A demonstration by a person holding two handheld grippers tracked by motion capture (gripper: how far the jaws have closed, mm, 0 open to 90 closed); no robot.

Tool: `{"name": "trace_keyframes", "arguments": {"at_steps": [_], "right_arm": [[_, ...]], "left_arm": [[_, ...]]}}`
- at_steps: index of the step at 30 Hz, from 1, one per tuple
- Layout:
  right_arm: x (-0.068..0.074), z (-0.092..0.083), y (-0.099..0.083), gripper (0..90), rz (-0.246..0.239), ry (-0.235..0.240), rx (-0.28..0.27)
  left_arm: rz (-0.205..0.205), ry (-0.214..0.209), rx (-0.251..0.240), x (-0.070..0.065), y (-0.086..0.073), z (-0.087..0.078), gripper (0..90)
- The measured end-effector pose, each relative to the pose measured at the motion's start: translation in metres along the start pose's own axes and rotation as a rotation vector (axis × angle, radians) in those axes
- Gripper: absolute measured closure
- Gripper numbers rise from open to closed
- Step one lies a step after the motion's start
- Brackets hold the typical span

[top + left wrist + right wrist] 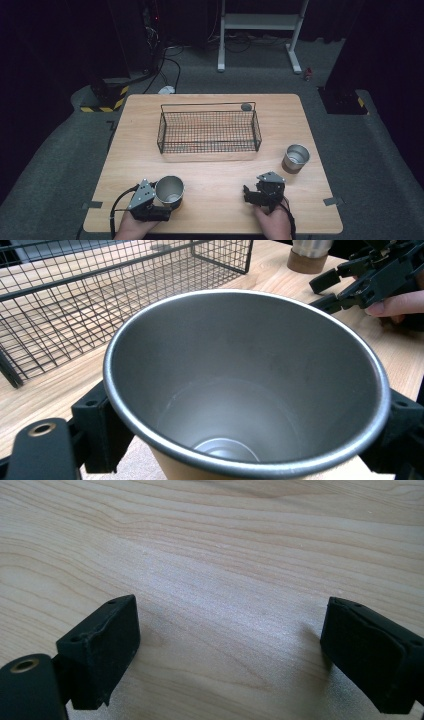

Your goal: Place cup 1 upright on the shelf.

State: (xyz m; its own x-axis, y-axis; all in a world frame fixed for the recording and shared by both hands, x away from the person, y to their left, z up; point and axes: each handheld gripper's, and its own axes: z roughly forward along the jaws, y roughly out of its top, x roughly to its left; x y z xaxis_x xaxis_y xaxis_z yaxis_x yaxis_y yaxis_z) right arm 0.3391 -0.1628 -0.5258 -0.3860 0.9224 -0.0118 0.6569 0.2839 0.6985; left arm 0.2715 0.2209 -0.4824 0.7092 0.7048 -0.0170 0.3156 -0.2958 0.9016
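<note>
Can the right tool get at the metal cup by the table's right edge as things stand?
Probably yes. The right tool is open with nothing between its jaws, and bare table lies between it and that cup. The wire basket sits farther back, out of the way.

Cup (pixel 240 405) brushed matt metal; basket (pixel 208 131) black wire; table (pixel 215 200) pale wood.

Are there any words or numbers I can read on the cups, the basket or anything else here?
No, nothing here has writing that can be read.
Near cup: plain metal, no words.
Far cup: plain, no label showing.
Wire basket: no tag with letters.
Yellow and black stripes on the floor stand: a warning pattern, not words.
Left tool and right tool: no lettering legible.
</note>
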Motion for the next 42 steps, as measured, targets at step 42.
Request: {"name": "trace_keyframes", "arguments": {"at_steps": [42], "right_arm": [[0.0, 0.0, 0.0, 9.0, 0.0, 0.0, 0.0]], "left_arm": [[-0.101, 0.116, -0.076, 0.032, 0.005, -0.012, 14.0]]}}
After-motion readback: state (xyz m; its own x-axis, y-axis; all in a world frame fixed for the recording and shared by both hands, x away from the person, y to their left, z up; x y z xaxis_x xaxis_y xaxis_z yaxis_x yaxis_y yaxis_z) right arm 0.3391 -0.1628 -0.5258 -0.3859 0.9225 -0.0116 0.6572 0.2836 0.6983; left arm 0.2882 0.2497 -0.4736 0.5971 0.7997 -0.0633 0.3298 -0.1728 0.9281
